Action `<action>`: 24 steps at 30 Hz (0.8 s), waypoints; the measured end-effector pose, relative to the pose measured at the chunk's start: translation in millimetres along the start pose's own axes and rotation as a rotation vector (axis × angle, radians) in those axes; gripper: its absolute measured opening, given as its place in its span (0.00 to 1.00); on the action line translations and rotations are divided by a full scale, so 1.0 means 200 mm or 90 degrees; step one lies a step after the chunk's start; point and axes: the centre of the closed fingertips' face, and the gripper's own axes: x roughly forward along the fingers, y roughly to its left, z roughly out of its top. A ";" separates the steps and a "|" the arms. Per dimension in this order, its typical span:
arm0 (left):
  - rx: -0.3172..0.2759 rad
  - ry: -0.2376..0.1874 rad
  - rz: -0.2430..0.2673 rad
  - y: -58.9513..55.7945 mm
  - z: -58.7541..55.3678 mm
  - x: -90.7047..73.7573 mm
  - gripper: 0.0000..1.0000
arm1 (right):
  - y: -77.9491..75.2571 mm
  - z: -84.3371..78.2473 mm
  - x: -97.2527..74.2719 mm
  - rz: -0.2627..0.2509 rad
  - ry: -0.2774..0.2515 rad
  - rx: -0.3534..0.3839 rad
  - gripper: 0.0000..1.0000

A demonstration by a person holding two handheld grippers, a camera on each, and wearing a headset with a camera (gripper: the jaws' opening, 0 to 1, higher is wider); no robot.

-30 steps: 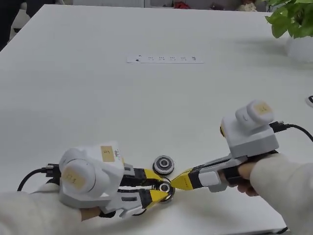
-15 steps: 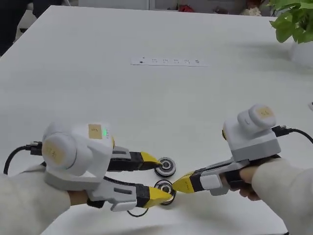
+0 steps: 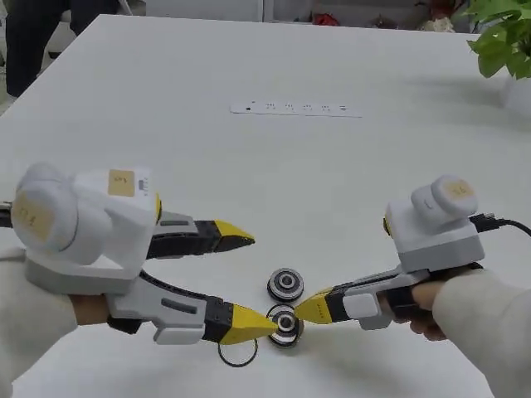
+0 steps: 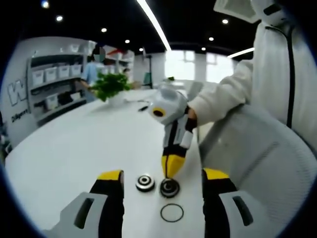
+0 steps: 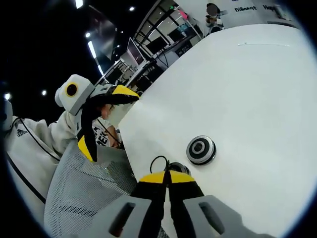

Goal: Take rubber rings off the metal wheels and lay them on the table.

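Observation:
Two small metal wheels sit near the table's front edge: one [image 3: 285, 283] [image 4: 145, 183] [image 5: 200, 149] stands alone, the nearer one [image 3: 284, 323] [image 4: 170, 188] [image 5: 177, 167] has my right gripper [image 3: 299, 309] [image 5: 168, 177] shut with its yellow tips against its rim. A thin black rubber ring [image 3: 238, 352] [image 4: 171, 212] [image 5: 156, 163] lies flat on the table just in front of that wheel. My left gripper [image 3: 253, 282] [image 4: 163, 176] is open, held above the table. Its jaws stand wide apart to either side of the wheels, with nothing between them.
A white power strip [image 3: 296, 108] lies further back at the table's middle. A potted plant [image 3: 502, 37] stands at the far right corner. The table's front edge runs just below the ring. A person's sleeves hold both grippers.
My left gripper has opened and drawn back to the left and up from the near wheel. The rubber ring now lies loose on the table. The right gripper stays at the wheel.

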 end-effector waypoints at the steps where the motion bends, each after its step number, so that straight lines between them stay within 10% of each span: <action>1: 0.000 0.001 0.002 0.00 0.00 -0.02 0.67 | 0.00 0.00 0.00 -0.001 0.001 0.001 0.00; 24: -0.005 0.019 0.136 0.07 -0.05 -0.43 0.91 | 0.10 0.07 -0.04 0.017 -0.046 0.005 0.00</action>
